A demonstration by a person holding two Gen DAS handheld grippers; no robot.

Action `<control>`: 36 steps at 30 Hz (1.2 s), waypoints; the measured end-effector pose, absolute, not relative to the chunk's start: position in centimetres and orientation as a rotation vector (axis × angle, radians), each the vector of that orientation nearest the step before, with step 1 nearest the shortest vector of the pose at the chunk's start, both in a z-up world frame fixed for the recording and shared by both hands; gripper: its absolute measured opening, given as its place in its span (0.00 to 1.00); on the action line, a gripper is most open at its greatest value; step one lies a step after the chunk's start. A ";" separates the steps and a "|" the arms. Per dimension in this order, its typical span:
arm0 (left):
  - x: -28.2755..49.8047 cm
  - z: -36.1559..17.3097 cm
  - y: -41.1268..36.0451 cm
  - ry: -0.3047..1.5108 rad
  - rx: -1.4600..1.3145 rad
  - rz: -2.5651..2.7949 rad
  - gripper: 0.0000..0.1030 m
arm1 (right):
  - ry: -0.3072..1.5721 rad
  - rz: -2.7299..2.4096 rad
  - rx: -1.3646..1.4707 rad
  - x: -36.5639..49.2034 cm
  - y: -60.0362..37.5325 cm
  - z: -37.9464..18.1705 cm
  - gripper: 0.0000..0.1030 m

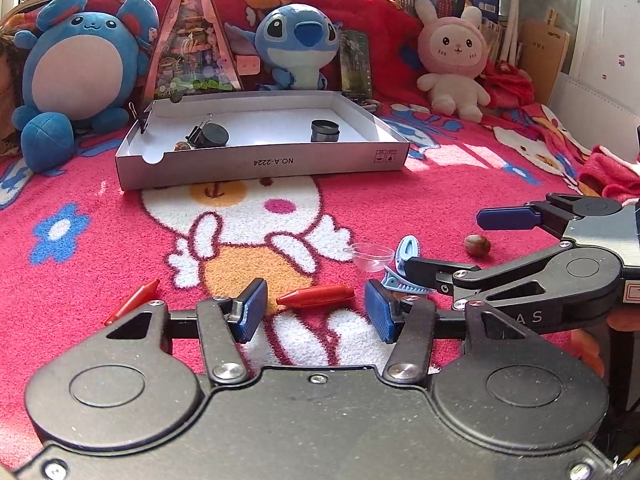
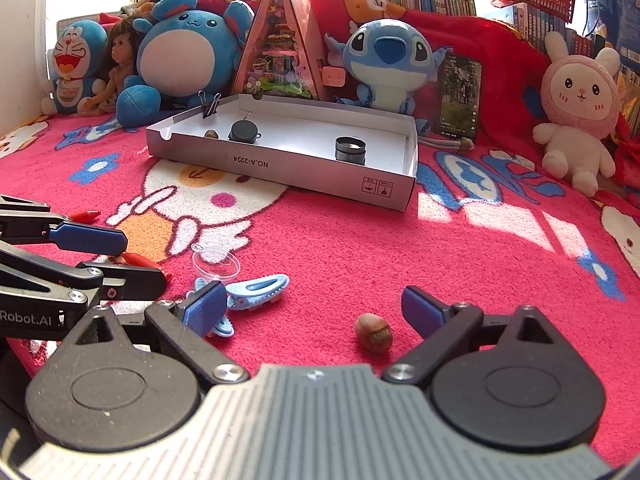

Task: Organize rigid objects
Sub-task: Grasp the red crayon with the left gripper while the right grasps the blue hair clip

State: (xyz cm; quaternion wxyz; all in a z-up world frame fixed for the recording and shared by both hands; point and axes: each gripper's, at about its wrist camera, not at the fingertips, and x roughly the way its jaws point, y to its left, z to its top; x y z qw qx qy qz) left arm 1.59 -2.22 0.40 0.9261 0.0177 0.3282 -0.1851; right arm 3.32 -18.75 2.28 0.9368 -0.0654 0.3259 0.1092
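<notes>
Red cap (image 1: 316, 295) between left jaws; hazelnut (image 2: 374, 333) between right

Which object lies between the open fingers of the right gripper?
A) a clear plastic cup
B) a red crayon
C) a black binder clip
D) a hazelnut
D: the hazelnut lies on the blanket in the gap of the open right gripper.

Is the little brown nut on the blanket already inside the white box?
No, the nut lies on the pink blanket between the open fingers of the right gripper, far in front of the white box.
</notes>
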 end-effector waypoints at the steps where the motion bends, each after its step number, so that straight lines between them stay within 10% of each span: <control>1: 1.6 0.4 -2.4 0.673 0.039 -0.381 0.49 | 0.668 0.219 -0.134 3.4 -18.8 2.2 0.95; 16: 1.7 0.7 -2.4 0.631 0.067 -0.353 0.41 | 0.659 0.281 -0.193 3.7 -17.7 2.0 0.86; 29: 2.5 1.1 -1.5 0.617 0.050 -0.315 0.41 | 0.665 0.321 -0.175 3.6 -16.4 2.0 0.44; 36: 3.3 1.6 -1.2 0.615 0.049 -0.303 0.41 | 0.640 0.293 -0.163 3.8 -16.7 2.5 0.43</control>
